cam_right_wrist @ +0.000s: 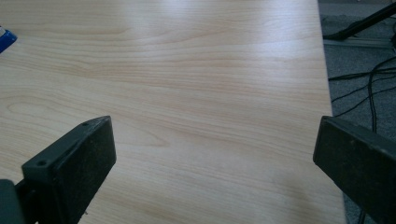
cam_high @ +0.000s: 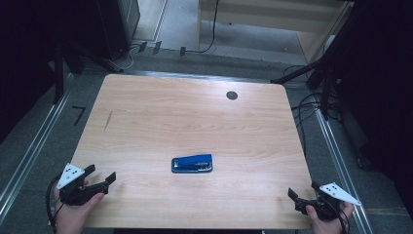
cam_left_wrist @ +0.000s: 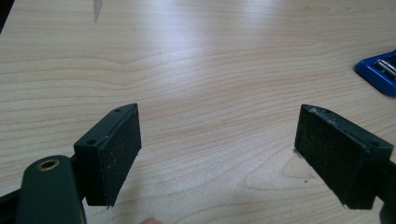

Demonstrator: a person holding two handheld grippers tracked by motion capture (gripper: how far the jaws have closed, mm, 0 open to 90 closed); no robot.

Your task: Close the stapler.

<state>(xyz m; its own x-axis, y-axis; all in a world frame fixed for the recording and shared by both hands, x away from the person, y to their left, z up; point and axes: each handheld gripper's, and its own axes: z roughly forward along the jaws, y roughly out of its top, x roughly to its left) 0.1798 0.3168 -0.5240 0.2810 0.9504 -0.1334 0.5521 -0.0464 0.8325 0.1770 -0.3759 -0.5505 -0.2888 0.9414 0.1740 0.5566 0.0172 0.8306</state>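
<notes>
One small blue stapler (cam_high: 192,164), a glossy plastic wedge with a metal strip along its top, lies flat on its base a little nearer than the middle of a pale wooden tabletop (cam_high: 195,112) with rounded corners and fine grain lines. In the left gripper view a blue corner of the stapler (cam_left_wrist: 379,71) with its silver metal channel shows at the right edge; in the right gripper view a sliver of blue (cam_right_wrist: 5,39) sits at the far left.

Both tongs are well apart from the stapler, one to each side, near the tabletop's front corners. The left tongs (cam_high: 102,176), black with a grey three-cornered plate on top, are held in a hand at the near left corner, pointing toward the centre; their jaws stand wide apart with nothing between them, the flat rectangular pads rough and dusty. The right tongs (cam_high: 303,190) sit in a hand at the near right corner, angled inward, jaws likewise spread wide and empty above bare wood.

A small dark round hole (cam_high: 232,95) marks the far side.
</notes>
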